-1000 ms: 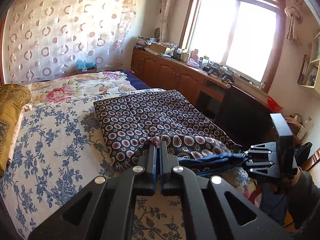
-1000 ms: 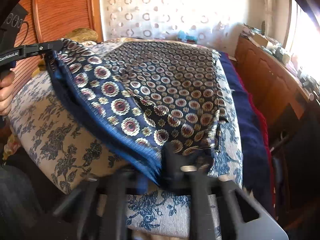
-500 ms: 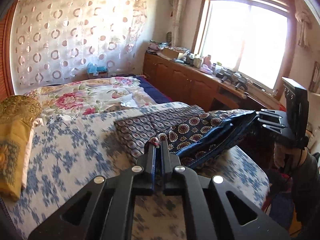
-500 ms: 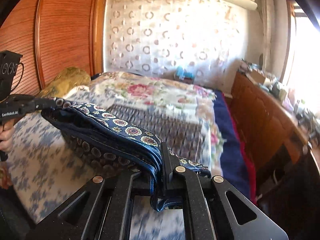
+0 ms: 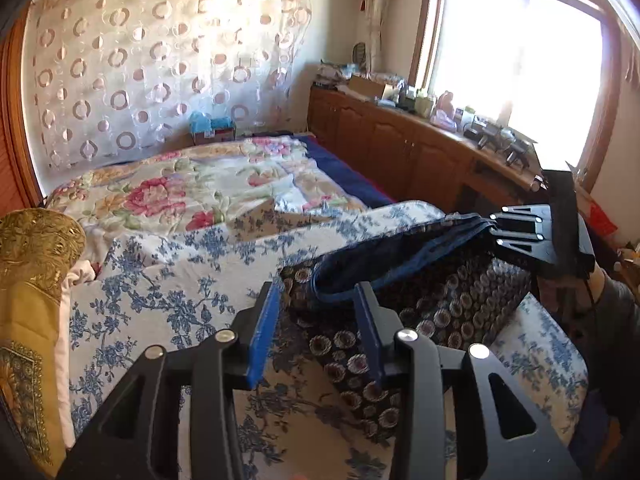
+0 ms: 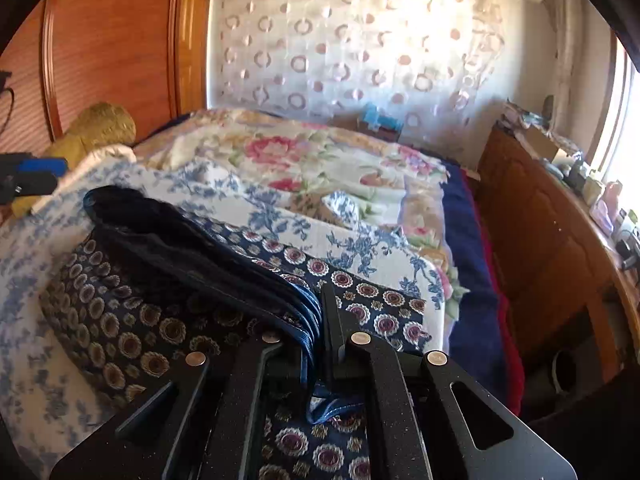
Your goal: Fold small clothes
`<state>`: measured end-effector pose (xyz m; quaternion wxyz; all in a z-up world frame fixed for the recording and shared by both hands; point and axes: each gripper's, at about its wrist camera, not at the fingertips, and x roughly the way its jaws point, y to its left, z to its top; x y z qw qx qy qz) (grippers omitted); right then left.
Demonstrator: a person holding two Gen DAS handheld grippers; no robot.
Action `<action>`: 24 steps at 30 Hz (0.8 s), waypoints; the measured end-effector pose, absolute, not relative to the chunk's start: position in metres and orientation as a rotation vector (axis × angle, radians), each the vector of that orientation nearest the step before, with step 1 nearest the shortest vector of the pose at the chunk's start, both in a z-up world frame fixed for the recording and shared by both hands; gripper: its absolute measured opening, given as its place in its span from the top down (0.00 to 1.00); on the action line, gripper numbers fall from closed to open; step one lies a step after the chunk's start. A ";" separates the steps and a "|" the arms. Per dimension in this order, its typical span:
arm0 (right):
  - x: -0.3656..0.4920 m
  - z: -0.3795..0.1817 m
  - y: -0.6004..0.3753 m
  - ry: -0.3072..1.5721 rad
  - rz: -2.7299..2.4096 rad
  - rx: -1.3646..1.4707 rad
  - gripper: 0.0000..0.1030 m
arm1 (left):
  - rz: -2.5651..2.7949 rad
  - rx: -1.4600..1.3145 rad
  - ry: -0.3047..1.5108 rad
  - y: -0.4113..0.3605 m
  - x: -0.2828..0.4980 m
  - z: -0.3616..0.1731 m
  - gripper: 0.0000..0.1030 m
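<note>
Patterned cloth half-folded on the bed, one corner pinched.

Left wrist view: the left hand-held gripper (image 5: 318, 312) stands open, blue pads apart over the near corner of the garment (image 5: 420, 304), a soft navy cloth with round medallions and a plain blue hem; the bed (image 5: 168, 280), floral-covered, lies free to the left and far side. Right wrist view: the right hand-held gripper (image 6: 320, 320) is closed on the bunched hem of the garment (image 6: 132, 320), which lies doubled over itself, far left edge raised.
</note>
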<state>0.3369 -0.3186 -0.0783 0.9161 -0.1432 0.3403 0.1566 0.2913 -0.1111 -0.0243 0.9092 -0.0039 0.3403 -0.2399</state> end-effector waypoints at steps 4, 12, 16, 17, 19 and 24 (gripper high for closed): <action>0.353 -0.088 -0.321 0.723 0.297 -0.300 0.94 | -0.512 0.023 0.774 -0.122 0.308 -0.045 0.61; 0.353 -0.069 -0.341 0.681 0.177 -0.248 0.37 | -0.513 0.008 0.866 -0.134 0.350 -0.071 0.61; 0.337 -0.067 -0.355 0.698 0.181 -0.207 0.25 | -0.512 -0.001 0.895 -0.136 0.362 -0.080 0.61; 0.336 -0.070 -0.359 0.714 0.180 -0.199 0.25 | -0.516 -0.005 0.904 -0.137 0.365 -0.082 0.61; 0.333 -0.077 -0.364 0.740 0.161 -0.195 0.25 | -0.516 -0.004 0.915 -0.139 0.368 -0.086 0.61; 0.322 -0.065 -0.382 0.695 0.124 -0.124 0.25 | -0.515 -0.015 0.925 -0.141 0.377 -0.091 0.61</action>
